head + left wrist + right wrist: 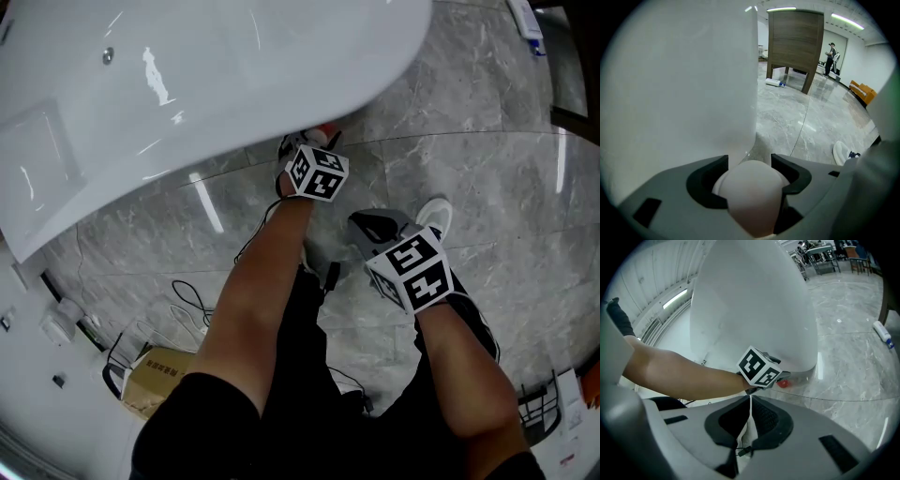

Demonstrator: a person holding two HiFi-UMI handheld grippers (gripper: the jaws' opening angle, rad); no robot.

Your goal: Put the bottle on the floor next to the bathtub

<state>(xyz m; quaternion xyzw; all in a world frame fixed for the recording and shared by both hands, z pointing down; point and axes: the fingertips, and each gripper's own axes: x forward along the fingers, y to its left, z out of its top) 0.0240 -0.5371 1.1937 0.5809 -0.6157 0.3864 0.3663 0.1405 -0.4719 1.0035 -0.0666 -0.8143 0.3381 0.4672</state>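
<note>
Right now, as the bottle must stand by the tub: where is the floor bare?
Bare floor lies between the tub and the shoe, and on to the right. Lower left in the head view, cables and a box crowd it.

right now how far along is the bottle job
Done: the bottle is already at the foot of the bathtub. In hand: the left gripper is shut on it, low near the floor. Left: setting it down and letting go. The right gripper is shut and empty.

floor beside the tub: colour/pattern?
The floor is glossy grey with pale marble veining; the head view shows it best.
</note>
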